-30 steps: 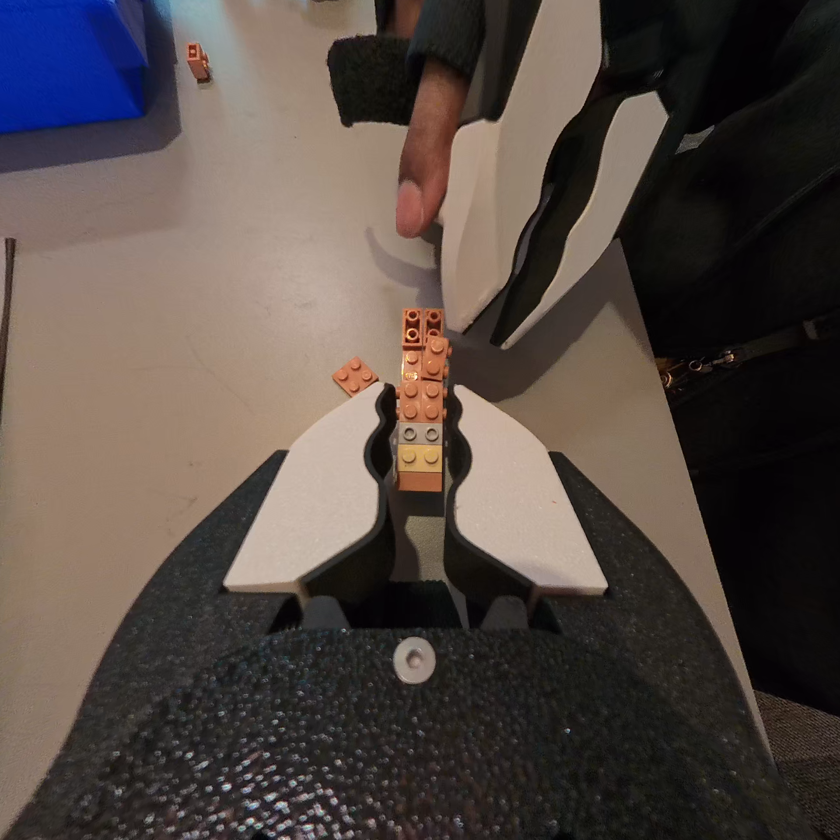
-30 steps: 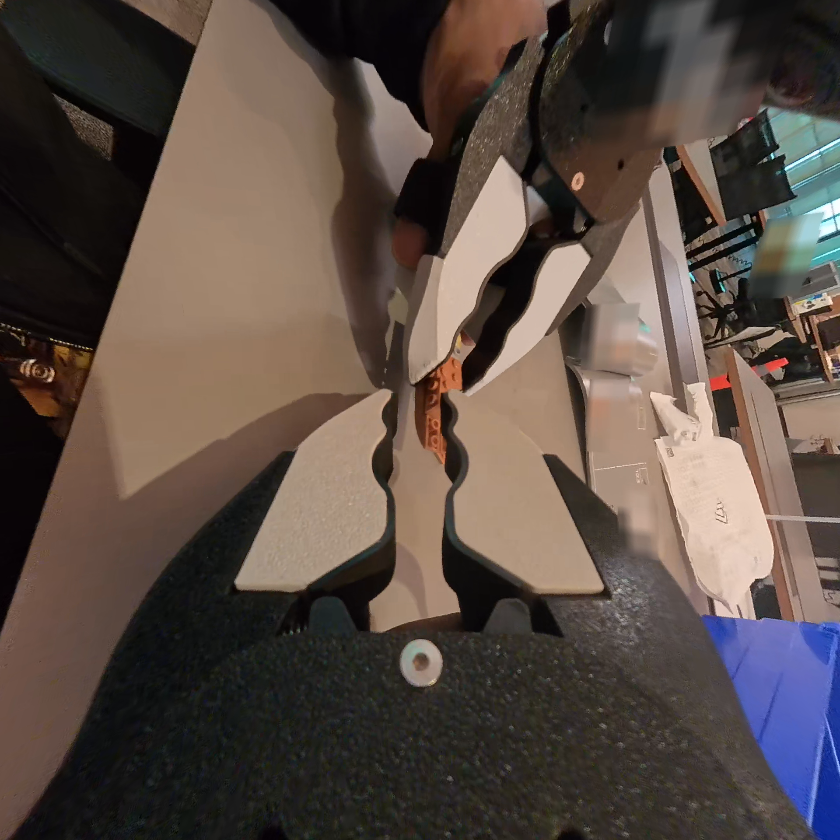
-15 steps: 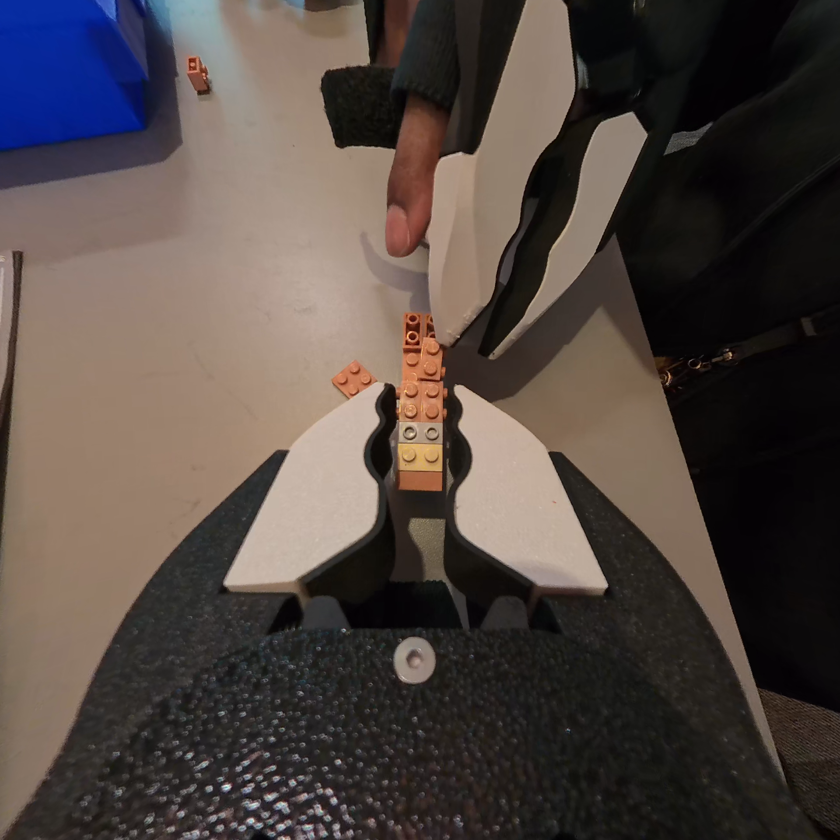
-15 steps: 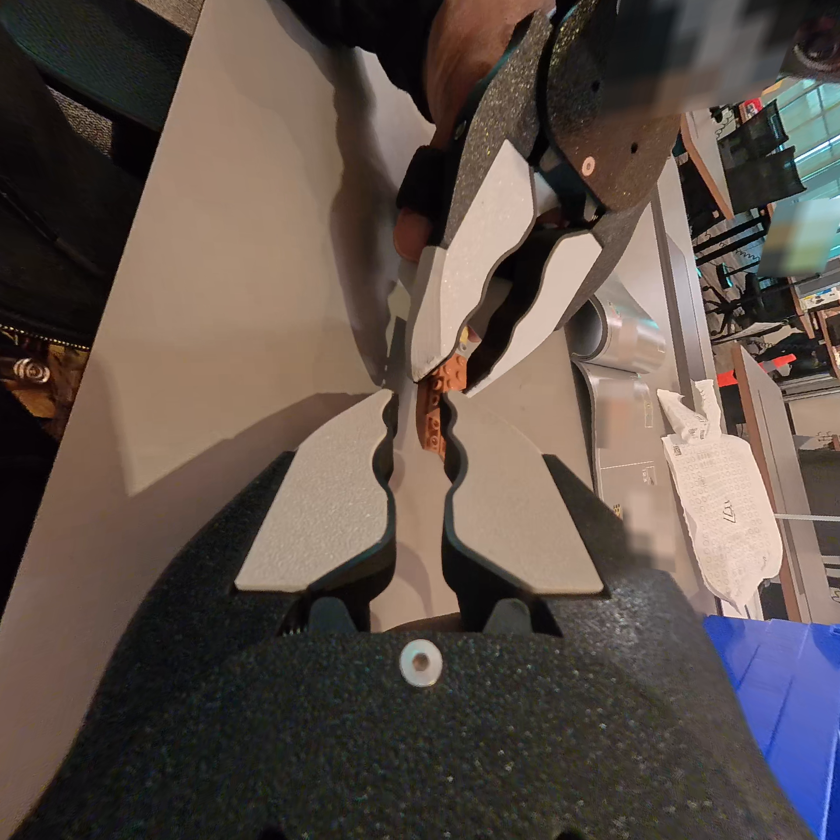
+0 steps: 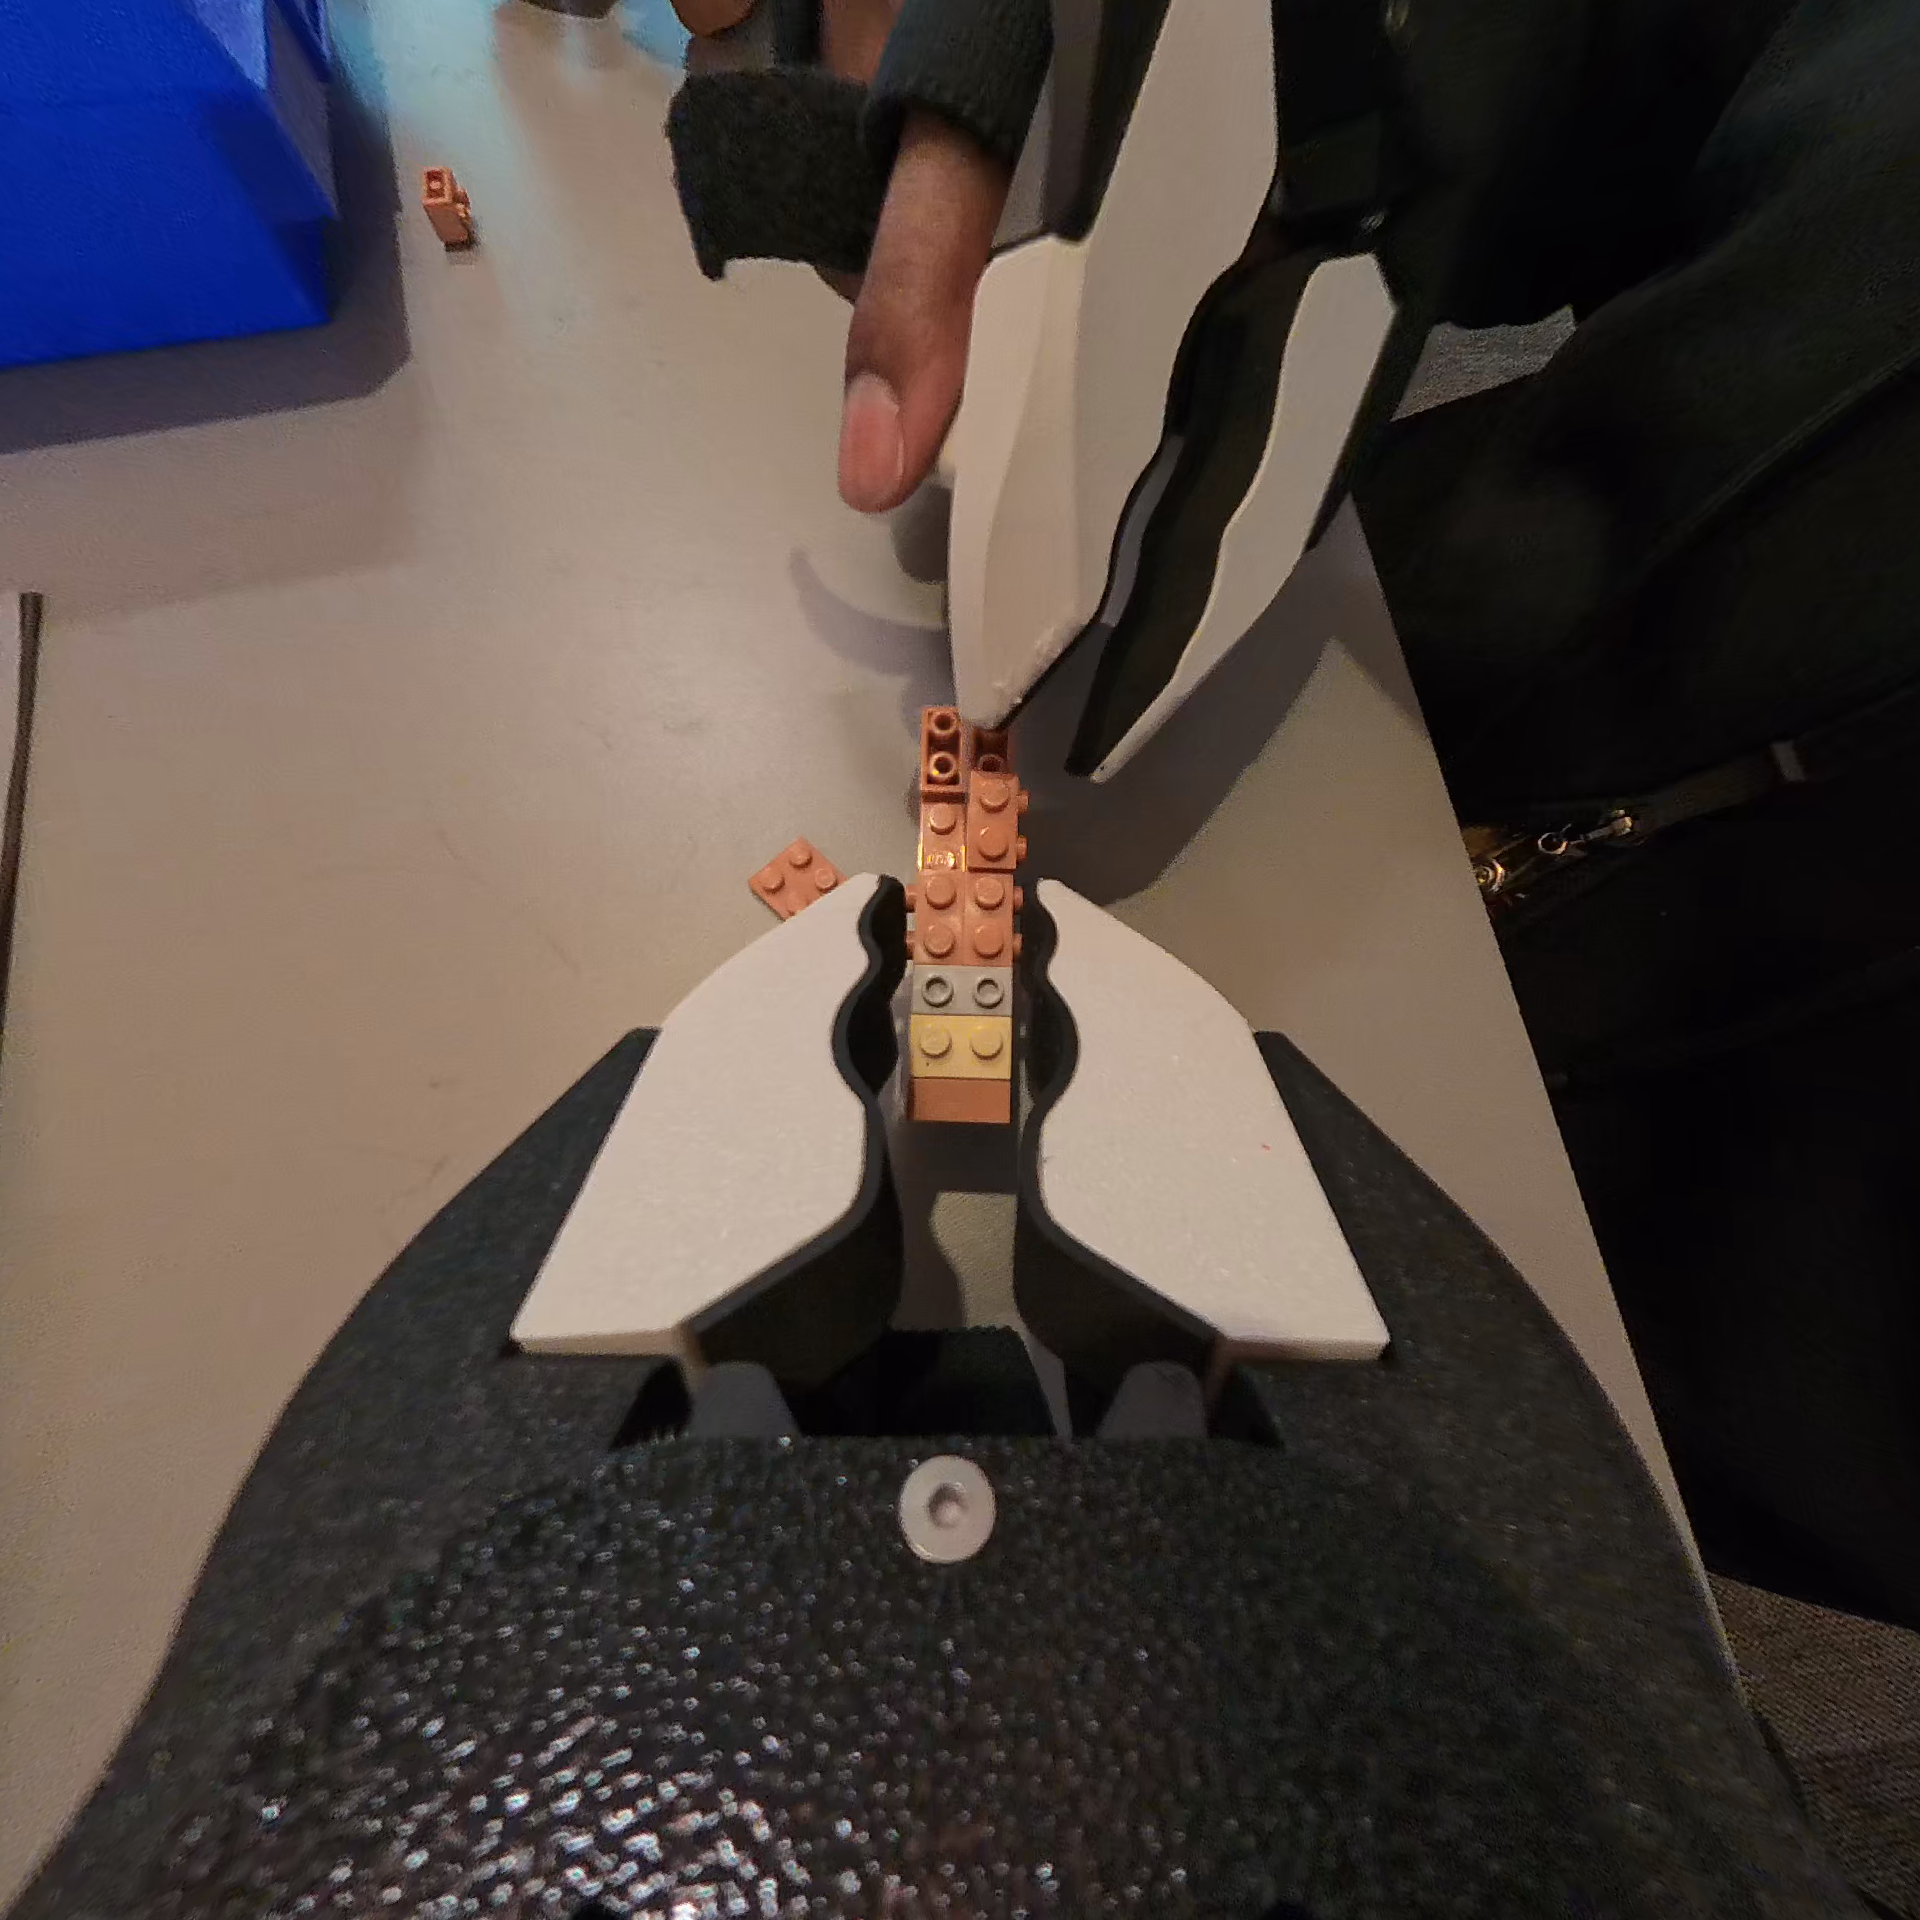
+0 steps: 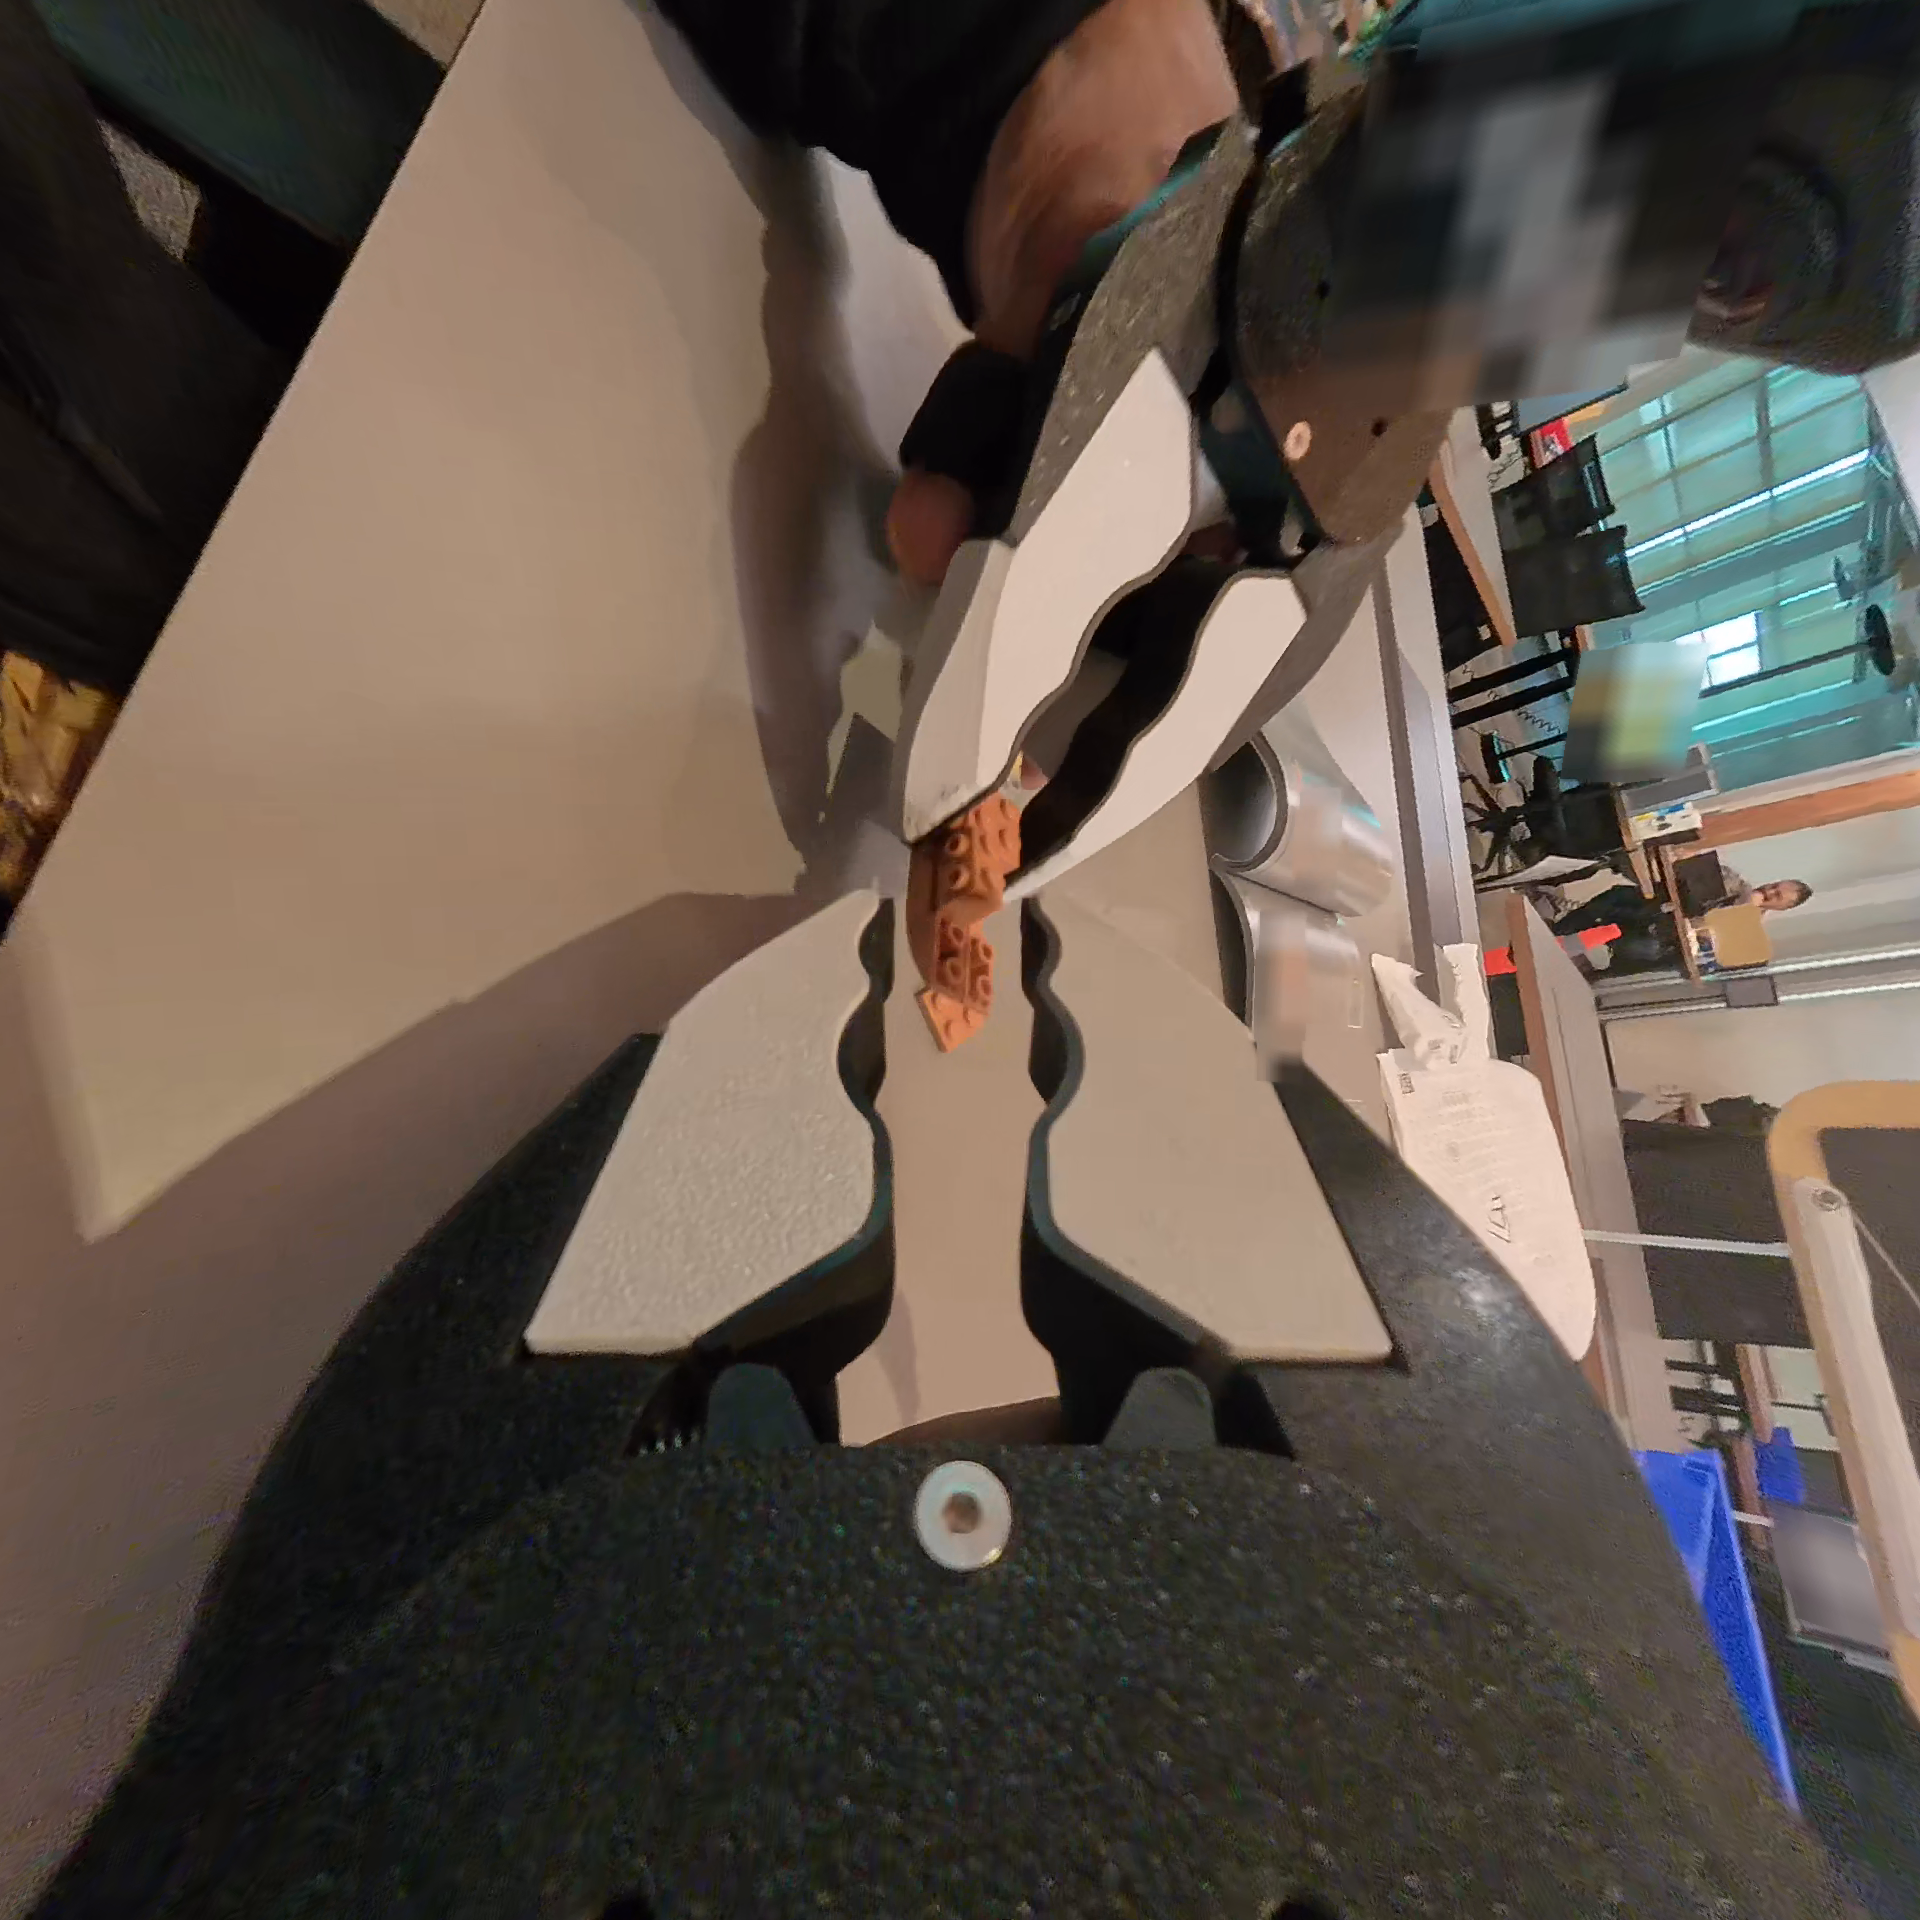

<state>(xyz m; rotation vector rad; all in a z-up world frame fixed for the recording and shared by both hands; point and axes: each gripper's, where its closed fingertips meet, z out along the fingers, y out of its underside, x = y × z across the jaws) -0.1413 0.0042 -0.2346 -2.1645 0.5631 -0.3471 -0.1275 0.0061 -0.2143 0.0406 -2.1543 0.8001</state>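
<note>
So the big beige desk (image 5: 416,727) takes up most of the left wrist view, with a blue bin (image 5: 135,177) at the far left corner. The left claw (image 5: 966,925) is narrow and clamped on a little brick build (image 5: 966,935), mostly orange-brown with one grey and one tan piece, and both pads press on its sides. The build sticks out past the fingertips, toward the far side. The right claw (image 6: 956,925) comes in from the far right, tilted down at the build's far end. In its own view the jaws stand a bit apart, with the build's end between them and a gap showing on each side, so it's not gripping anything. A loose orange plate (image 5: 795,873) lies on the desk just left of the left claw's tip. A tiny orange brick (image 5: 447,203) sits far off, next to the bin.
</note>
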